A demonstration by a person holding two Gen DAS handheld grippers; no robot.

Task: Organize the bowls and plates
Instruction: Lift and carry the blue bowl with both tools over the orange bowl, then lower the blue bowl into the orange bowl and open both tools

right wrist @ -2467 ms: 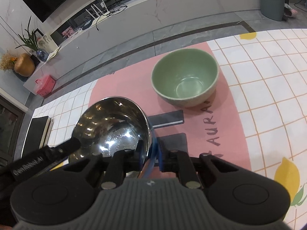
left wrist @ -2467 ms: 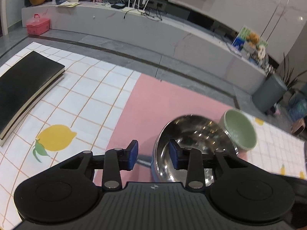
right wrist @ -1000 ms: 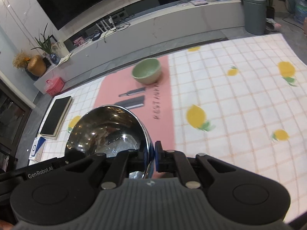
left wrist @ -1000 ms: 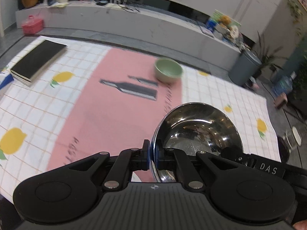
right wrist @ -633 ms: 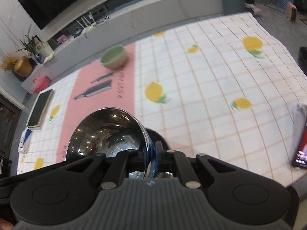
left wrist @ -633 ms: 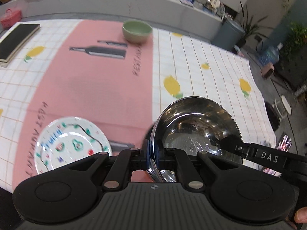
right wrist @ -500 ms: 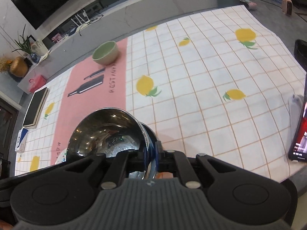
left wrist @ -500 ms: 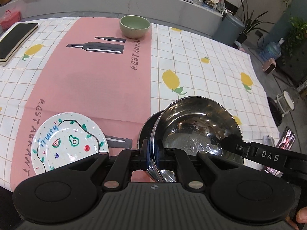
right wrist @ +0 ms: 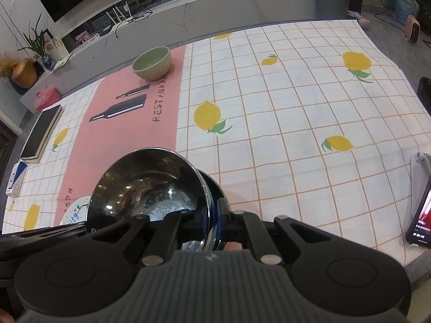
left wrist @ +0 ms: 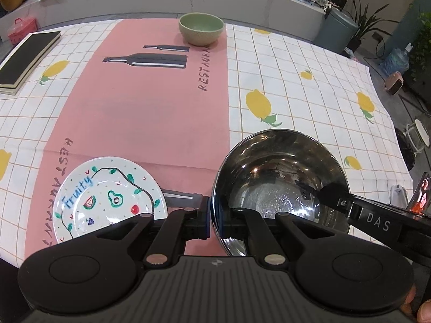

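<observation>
A shiny steel bowl (left wrist: 280, 185) hangs low over the near part of the lemon-print tablecloth (left wrist: 296, 86). My left gripper (left wrist: 214, 220) is shut on its left rim. My right gripper (right wrist: 212, 226) is shut on the opposite rim (right wrist: 206, 202), and one of its fingers (left wrist: 334, 197) reaches into the bowl in the left wrist view. A dark round edge (right wrist: 215, 185) shows just behind the steel bowl; I cannot tell what it is. A white plate painted with fruit (left wrist: 107, 199) lies left of the bowl. A green bowl (left wrist: 201, 28) stands at the far end of the pink strip.
A black book (left wrist: 27, 59) lies at the far left of the table. A lit phone (right wrist: 420, 215) stands on a stand at the near right edge. A small blue and white box (right wrist: 16, 180) sits at the left edge. The table's near edge is close below the grippers.
Both grippers took hold of the steel bowl and carried it from beside the green bowl back to the near side of the table, sinking lower. The fruit plate came into view.
</observation>
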